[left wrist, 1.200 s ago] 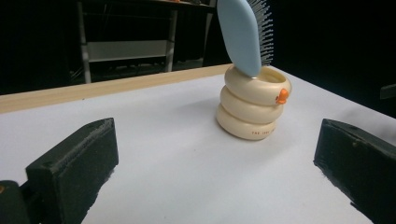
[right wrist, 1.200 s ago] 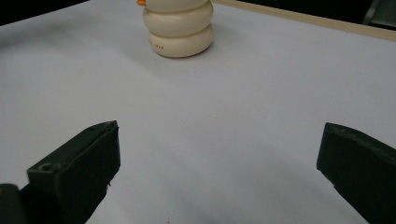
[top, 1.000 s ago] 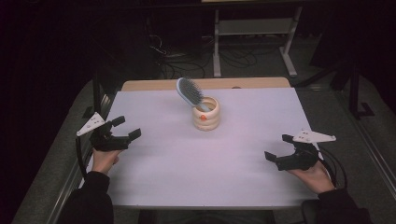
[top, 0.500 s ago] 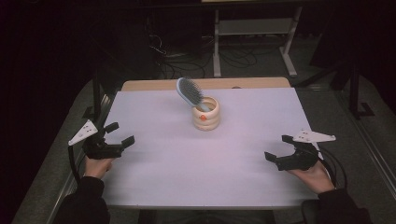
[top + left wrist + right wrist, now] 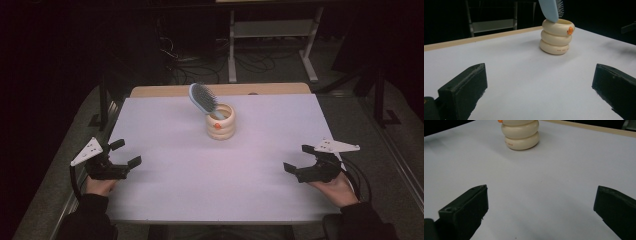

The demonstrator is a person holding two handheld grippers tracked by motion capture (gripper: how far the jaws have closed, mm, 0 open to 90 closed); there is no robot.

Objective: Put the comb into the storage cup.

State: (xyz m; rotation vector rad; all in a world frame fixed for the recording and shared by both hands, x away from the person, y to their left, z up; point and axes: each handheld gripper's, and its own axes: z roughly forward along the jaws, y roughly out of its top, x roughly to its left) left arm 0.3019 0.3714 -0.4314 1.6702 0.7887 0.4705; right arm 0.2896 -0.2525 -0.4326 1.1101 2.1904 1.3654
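- Cream ribbed ring-stack cup [image 5: 220,123] stands upright on the white-topped desk [image 5: 210,185], toward the far middle, near the wooden far edge.
- Light-blue plastic hairbrush [image 5: 203,99] sits handle-down in the cup, head tilted up and toward the left, bristles facing right and away.
- Small orange mark on the cup's front rim; in the left tool's view it is on the right side of the top ring.
- Left tool [image 5: 122,156] is at the near-left desk corner, jaws spread wide, nothing between them, held in a hand [image 5: 100,185].
- Right tool [image 5: 301,161] is at the near-right edge, jaws also spread wide and empty, held in a hand [image 5: 335,187].
- Cup and brush are well apart from both tools, roughly between them but farther across the desk.
- Left tool's view: cup [image 5: 556,36] ahead, right of centre, brush handle [image 5: 549,10] entering its mouth.
- Right tool's view: cup [image 5: 520,133] ahead, left of centre, top cut off by the frame.
- Bare desk surface between each tool and the cup.
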